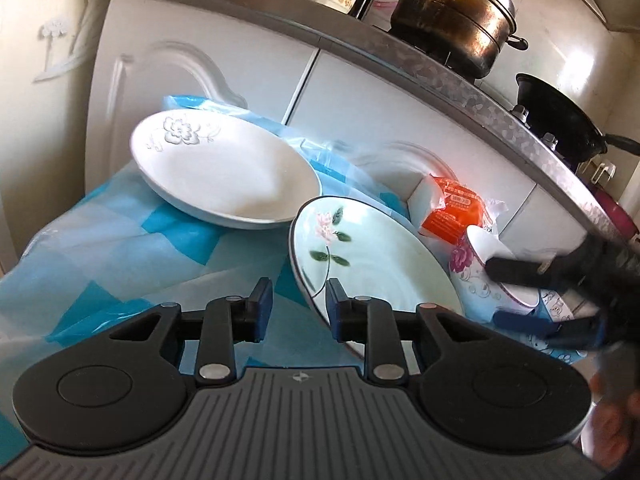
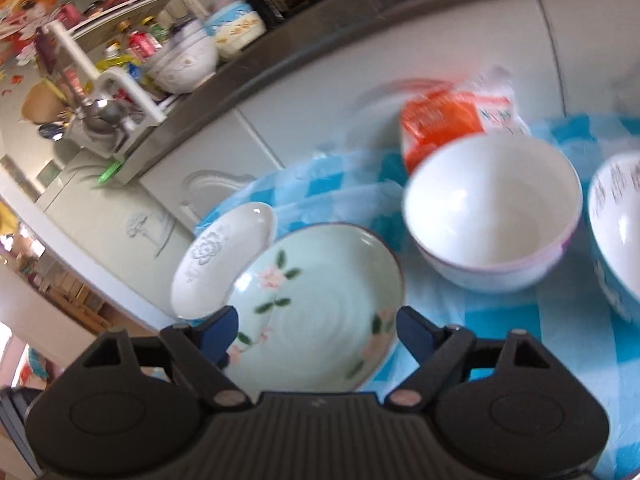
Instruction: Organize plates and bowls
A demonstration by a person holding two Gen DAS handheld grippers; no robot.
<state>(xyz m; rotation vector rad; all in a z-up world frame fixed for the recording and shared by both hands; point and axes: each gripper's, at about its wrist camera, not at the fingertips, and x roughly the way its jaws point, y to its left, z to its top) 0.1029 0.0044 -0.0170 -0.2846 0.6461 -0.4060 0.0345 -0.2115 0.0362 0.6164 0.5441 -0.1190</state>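
Observation:
A white plate with a grey flower and a pale green plate with pink flowers lie side by side on a blue checked cloth. My left gripper stands open a little, with only cloth in the gap; its right finger is at the green plate's near rim. In the right wrist view my right gripper is open wide over the green plate, its pads clear of the rim. Ahead of it sit a white bowl with pink flowers outside and a blue-patterned bowl. The white plate lies left.
An orange packet lies behind the bowls against white cabinet doors. On the counter above stand a steamer pot, a black wok and stacked bowls beside a cluttered rack. A person's hand shows at the right edge.

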